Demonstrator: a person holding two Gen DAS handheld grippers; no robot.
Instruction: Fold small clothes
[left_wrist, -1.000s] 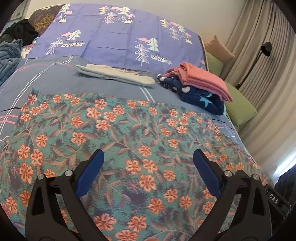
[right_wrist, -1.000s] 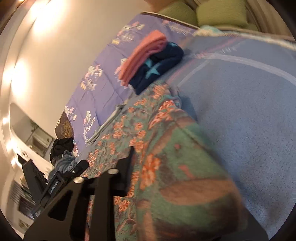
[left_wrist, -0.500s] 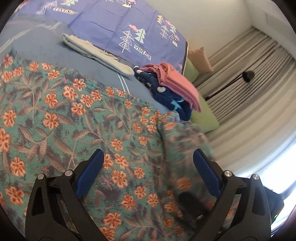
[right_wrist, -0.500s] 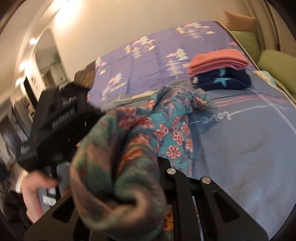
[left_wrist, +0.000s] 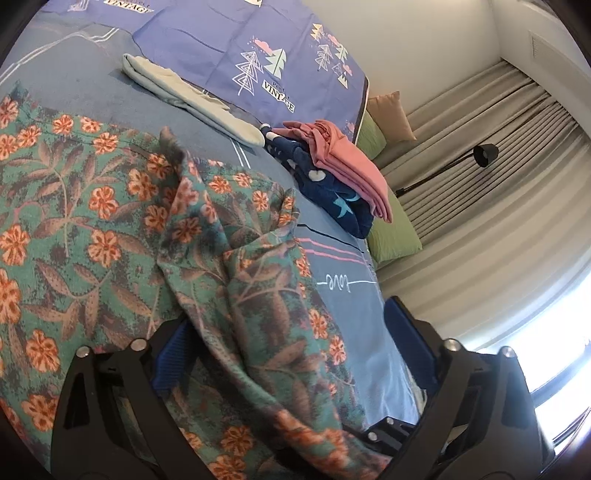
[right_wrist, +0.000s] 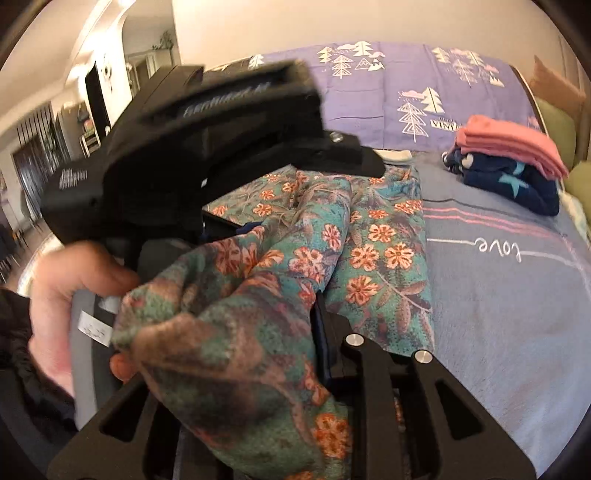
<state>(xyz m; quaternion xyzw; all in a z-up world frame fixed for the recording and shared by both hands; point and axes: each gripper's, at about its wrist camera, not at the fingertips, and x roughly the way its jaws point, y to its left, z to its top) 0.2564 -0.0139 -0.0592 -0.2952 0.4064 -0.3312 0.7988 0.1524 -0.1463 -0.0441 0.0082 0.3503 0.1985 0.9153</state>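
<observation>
Two grippers: both at the near edge of the bed, each with the floral garment running between its fingers.
Floral garment (left_wrist: 110, 229): teal cloth with orange flowers, mostly flat on the blue bedspread (left_wrist: 343, 310); its near corner is lifted and bunched into a thick fold.
Left gripper (left_wrist: 291, 354): fingers spread wide, the blue pads well apart; the raised fold drapes across the gap and over the left pad, not pinched.
Right gripper (right_wrist: 258, 350): the bunched cloth fills the space between its fingers and hides them, so I cannot tell whether they clamp it.
In the way: from the right wrist view the left gripper's black body (right_wrist: 207, 147) and the hand (right_wrist: 74, 295) holding it block most of the left side; the lifted fold covers the near ground.
Folded stack: a pink garment (left_wrist: 347, 162) lies on a navy star-print one (left_wrist: 332, 199), well apart from the floral cloth, toward the far right of the bed.
Pale grey-green garment (left_wrist: 184, 99): folded long, just beside the stack, at the edge of the purple tree-print sheet (left_wrist: 229, 40).
Beyond the bed: green cushions (left_wrist: 391, 236), a tan pillow (left_wrist: 391, 114), grey curtains (left_wrist: 487, 177), a black lamp (left_wrist: 484, 155).
Containers: I can make out none.
</observation>
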